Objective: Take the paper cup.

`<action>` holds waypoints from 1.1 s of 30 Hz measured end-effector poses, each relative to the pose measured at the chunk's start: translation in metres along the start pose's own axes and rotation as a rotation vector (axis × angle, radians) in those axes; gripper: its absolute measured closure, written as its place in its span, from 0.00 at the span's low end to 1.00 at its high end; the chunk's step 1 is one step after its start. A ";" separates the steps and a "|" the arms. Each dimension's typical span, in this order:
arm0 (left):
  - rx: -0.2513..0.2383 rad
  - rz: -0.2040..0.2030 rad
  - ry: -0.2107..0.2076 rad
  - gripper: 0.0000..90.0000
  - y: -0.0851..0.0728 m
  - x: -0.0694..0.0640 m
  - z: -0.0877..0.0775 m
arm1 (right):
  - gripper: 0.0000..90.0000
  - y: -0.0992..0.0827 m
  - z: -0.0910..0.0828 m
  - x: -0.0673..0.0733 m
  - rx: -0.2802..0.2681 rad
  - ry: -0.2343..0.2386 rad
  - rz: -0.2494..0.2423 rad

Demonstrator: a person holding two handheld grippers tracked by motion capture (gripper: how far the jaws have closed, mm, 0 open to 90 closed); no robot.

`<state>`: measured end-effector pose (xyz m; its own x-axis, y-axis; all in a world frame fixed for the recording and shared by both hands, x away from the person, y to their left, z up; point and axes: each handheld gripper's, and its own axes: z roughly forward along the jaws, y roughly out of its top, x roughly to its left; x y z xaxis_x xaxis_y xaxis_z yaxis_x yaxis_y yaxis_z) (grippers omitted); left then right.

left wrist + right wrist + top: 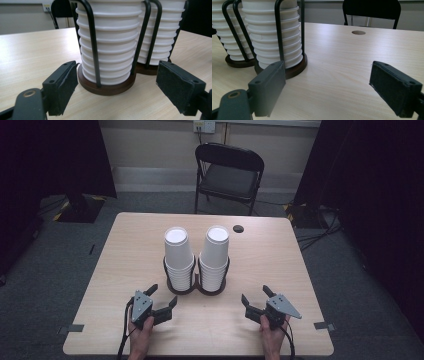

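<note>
Stacked white paper cups sit in a twin black wire holder at mid-frame on the table. Left gripper and right gripper flank it below, jaws wide and empty, presumably ready to pull a cup.

Two white paper cup stacks in black wire holder block table centre; bare wooden tabletop either side passable

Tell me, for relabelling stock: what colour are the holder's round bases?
Dark brown bases, clearest in the left gripper view.

light wooden table with 2 cup holders
</note>
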<state>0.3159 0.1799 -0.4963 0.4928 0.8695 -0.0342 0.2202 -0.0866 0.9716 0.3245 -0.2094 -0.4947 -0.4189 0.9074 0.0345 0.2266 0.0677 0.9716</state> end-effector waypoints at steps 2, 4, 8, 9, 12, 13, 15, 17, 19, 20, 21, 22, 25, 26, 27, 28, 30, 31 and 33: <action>0.007 -0.004 -0.002 0.19 0.000 0.001 0.000 | 0.15 0.000 -0.001 0.000 -0.003 -0.002 0.004; 0.021 -0.015 -0.008 0.19 0.001 0.002 0.001 | 0.15 0.000 -0.002 0.000 -0.010 -0.002 0.010; 0.032 -0.027 -0.032 0.19 0.002 0.004 0.002 | 0.15 -0.001 -0.002 0.001 -0.007 0.005 -0.001; 0.032 -0.030 -0.043 0.19 0.002 0.004 0.002 | 0.15 0.000 -0.002 0.002 -0.004 0.006 -0.009; 0.028 -0.029 -0.051 0.18 0.006 0.004 0.001 | 0.14 0.000 -0.002 0.003 0.004 0.003 -0.014; 0.020 -0.041 -0.064 0.18 0.008 0.003 0.000 | 0.14 0.000 -0.002 0.003 0.004 -0.003 -0.016; 0.021 -0.034 -0.071 0.18 0.012 0.001 -0.001 | 0.14 0.000 -0.002 0.003 0.004 -0.006 -0.017; 0.022 -0.015 -0.085 0.18 0.018 -0.002 -0.003 | 0.14 0.000 -0.002 0.003 0.006 -0.006 -0.012; 0.017 -0.002 -0.093 0.18 0.024 -0.007 -0.007 | 0.14 0.000 -0.002 0.003 0.005 -0.010 -0.010; 0.014 0.006 -0.100 0.18 0.028 -0.008 -0.009 | 0.14 0.000 -0.002 0.003 0.007 -0.010 -0.006; 0.010 0.003 -0.108 0.18 0.030 -0.009 -0.009 | 0.15 0.000 -0.002 0.002 0.010 -0.011 -0.003; 0.006 0.004 -0.118 0.19 0.032 -0.010 -0.010 | 0.15 0.000 -0.002 0.002 0.012 -0.007 -0.001; 0.001 -0.005 -0.150 0.19 0.037 -0.015 -0.007 | 0.15 0.000 -0.001 0.002 0.014 -0.005 0.000; 0.001 -0.003 -0.157 0.20 0.039 -0.016 -0.005 | 0.15 0.000 -0.001 0.002 0.014 -0.005 0.000; 0.002 -0.011 -0.165 0.21 0.041 -0.017 -0.004 | 0.15 0.000 -0.001 0.002 0.016 -0.005 0.000; 0.003 -0.015 -0.179 0.21 0.043 -0.018 -0.003 | 0.15 0.000 -0.001 0.001 0.017 -0.004 0.001; 0.006 -0.013 -0.199 0.22 0.048 -0.022 -0.001 | 0.15 0.000 -0.001 0.001 0.018 -0.005 0.002; 0.006 -0.006 -0.203 0.23 0.050 -0.023 -0.001 | 0.15 0.000 -0.001 0.001 0.019 -0.006 0.002; 0.011 0.023 -0.212 0.23 0.057 -0.028 0.000 | 0.15 0.000 -0.001 0.001 0.022 -0.007 0.003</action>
<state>0.3143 0.1505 -0.4398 0.6635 0.7456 -0.0620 0.2158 -0.1114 0.9701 0.3233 -0.2085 -0.4943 -0.4122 0.9104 0.0357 0.2475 0.0741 0.9661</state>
